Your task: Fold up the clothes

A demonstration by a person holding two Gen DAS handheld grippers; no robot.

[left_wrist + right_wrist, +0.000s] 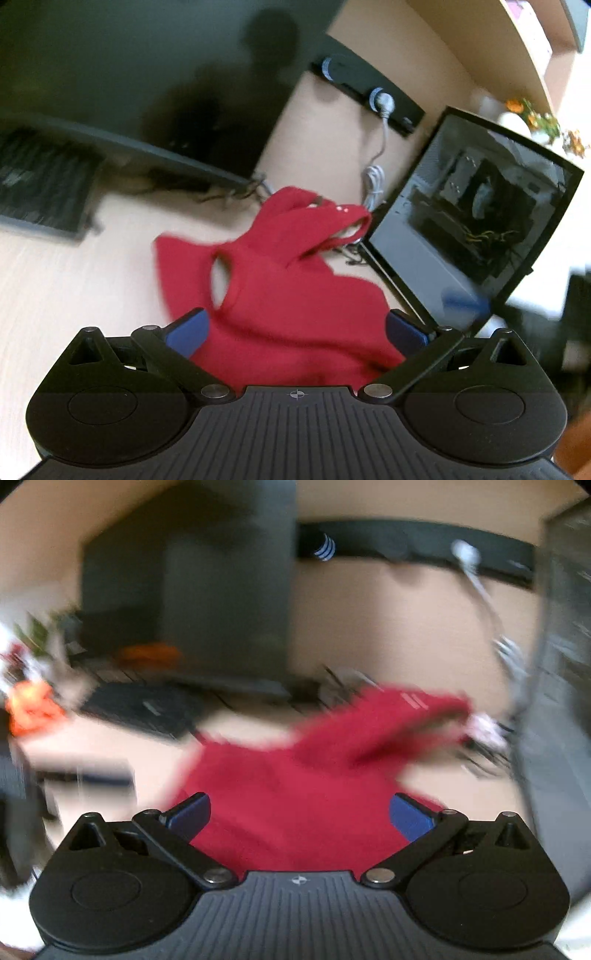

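Crumpled red garment — neck opening leftward

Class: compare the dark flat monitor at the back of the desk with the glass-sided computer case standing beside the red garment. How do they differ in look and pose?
The dark flat monitor is a blank, opaque panel; the glass-sided computer case shows components and cables through its side. The monitor stands left of the crumpled red knitted garment; the case stands right, near a coiled white cable. Both are dark, boxy and rest on the pale wooden desk.
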